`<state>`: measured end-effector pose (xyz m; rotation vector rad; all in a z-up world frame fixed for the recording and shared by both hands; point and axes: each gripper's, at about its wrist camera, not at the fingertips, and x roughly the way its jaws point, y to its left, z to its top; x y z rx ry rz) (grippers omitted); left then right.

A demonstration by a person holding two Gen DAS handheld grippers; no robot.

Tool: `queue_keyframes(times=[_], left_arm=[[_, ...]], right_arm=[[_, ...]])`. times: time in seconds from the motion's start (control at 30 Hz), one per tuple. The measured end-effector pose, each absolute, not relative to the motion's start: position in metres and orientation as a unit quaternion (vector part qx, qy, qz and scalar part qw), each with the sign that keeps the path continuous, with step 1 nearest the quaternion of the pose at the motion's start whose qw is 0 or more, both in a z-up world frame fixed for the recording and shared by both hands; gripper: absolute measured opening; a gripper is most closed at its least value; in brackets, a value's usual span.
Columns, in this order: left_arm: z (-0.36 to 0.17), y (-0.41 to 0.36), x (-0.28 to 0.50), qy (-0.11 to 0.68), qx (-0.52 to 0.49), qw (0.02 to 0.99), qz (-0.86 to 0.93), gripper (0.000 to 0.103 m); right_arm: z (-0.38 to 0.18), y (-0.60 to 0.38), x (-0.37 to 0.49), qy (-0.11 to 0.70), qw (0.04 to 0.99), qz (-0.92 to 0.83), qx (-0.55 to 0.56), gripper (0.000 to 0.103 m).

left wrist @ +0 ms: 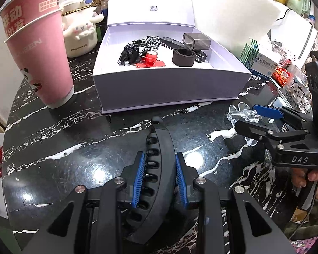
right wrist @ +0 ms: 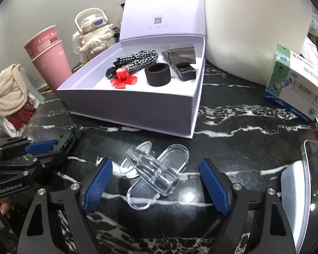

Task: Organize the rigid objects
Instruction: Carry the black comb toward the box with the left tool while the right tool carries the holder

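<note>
2 blue pads [left wrist: 138, 176] hide the black clip's [left wrist: 159, 148] middle.

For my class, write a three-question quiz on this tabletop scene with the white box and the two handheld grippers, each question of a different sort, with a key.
1. True or false: the left gripper is shut on a curved black hair clip.
2. What lies on the table between the open right gripper's fingers? A) a red flower clip B) a clear plastic clip C) a pink cup
3. Fill in: the black ring lies inside the white ____.

Key: 1 true. 2 B. 3 box.
</note>
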<state>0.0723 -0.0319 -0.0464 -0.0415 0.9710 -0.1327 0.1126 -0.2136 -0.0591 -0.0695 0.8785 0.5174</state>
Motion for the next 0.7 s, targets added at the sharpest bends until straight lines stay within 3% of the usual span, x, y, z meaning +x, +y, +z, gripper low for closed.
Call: queue_keyframes(times=[0.07,0.17,0.67,0.7], left_arm=[[-0.047,-0.032,0.073,0.466,-0.018,0.883,-0.062,0.029],[-0.048,-0.032,0.074,0.465,-0.017,0.883,-0.06,0.029],[-0.043,-0.03,0.075,0.465,-0.025,0.883,-0.065,0.029],[-0.041,-0.031,0.074,0.464,-0.023,0.883,-0.065,0.029]], right_arm=[[-0.06,-0.209,0.112,0.42,0.873,0.243,-0.043,0.085],[-0.06,-0.203,0.111,0.417,0.877,0.229,-0.068,0.07],[-0.057,-0.211,0.102,0.418,0.87,0.257,-0.05,0.068],[-0.056,-0.211,0.101,0.417,0.87,0.258,-0.049,0.054]])
